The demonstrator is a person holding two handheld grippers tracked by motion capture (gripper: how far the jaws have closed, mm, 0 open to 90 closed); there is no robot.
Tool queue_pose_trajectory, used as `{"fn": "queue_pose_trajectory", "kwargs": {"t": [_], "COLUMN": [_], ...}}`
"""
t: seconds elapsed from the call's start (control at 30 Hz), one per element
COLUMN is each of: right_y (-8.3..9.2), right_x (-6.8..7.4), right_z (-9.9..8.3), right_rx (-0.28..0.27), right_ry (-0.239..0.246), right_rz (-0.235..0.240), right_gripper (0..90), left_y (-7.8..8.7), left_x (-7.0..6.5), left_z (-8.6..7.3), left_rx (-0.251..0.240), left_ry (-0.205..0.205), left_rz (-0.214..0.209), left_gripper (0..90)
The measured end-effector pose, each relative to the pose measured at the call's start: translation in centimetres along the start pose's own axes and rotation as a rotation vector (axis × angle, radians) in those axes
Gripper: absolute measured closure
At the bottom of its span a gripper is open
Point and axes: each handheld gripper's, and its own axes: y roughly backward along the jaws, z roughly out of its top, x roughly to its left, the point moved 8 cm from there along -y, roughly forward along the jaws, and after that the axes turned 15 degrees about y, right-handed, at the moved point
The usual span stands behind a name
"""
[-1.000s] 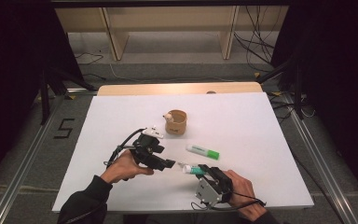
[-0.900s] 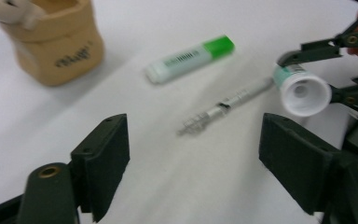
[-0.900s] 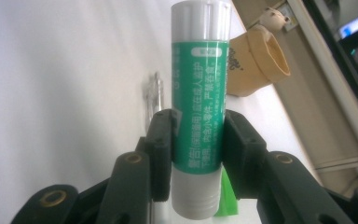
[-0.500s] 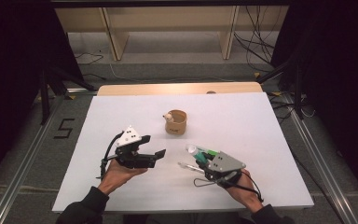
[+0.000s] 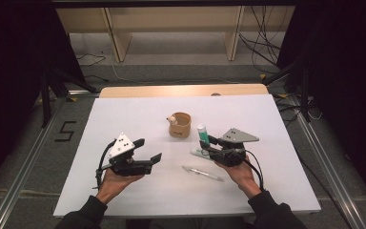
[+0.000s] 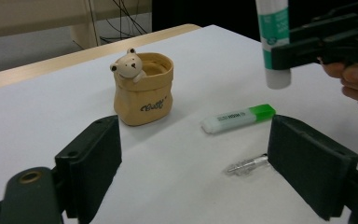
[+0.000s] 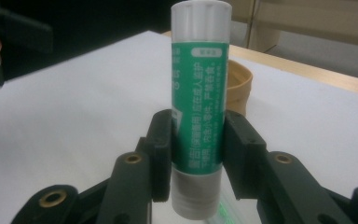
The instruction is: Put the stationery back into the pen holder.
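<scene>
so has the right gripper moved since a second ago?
Yes. The right gripper, shut on the glue stick, has lifted off the table and gone away from the near edge, towards the bear cup; the stick now stands upright.

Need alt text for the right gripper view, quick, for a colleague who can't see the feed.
The right gripper clamps an upright green-and-white glue stick between its two black jaws, above the white table. Behind the stick, part of a tan pot's rim shows.
</scene>
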Motion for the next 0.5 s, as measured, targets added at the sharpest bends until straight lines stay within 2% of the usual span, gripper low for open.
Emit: {"fn": "queue_pose_trajectory", "kwargs": {"t": [0.07, 0.27, 0.4, 0.5], "right_y": [-0.3, -1.4, -2.2, -2.8], "right_x": [-0.5, -1.7, -2.5, -3.1], "right_z": [0.3, 0.8, 1.1, 1.2], "right_rx": [-0.012, -0.012, -0.031, -0.03], "right_ry": [-0.032, -0.101, -0.175, -0.196], "right_rz": [0.003, -0.004, 0.0, -0.006], "right_gripper": [66.2, 66.1, 66.1, 66.2], "left_y": [0.2, 0.5, 0.5, 0.6], "left_x": [0.0, -0.3, -0.4, -0.2], "left_z": [-0.3, -0.8, -1.2, -1.1], "left_rx": [0.002, -0.009, -0.002, -0.011], "left_ry": [-0.012, -0.005, -0.024, -0.008], "left_rz": [0.006, 0.003, 0.012, 0.012], "left_gripper": [16.9, 16.8, 16.7, 16.6]}}
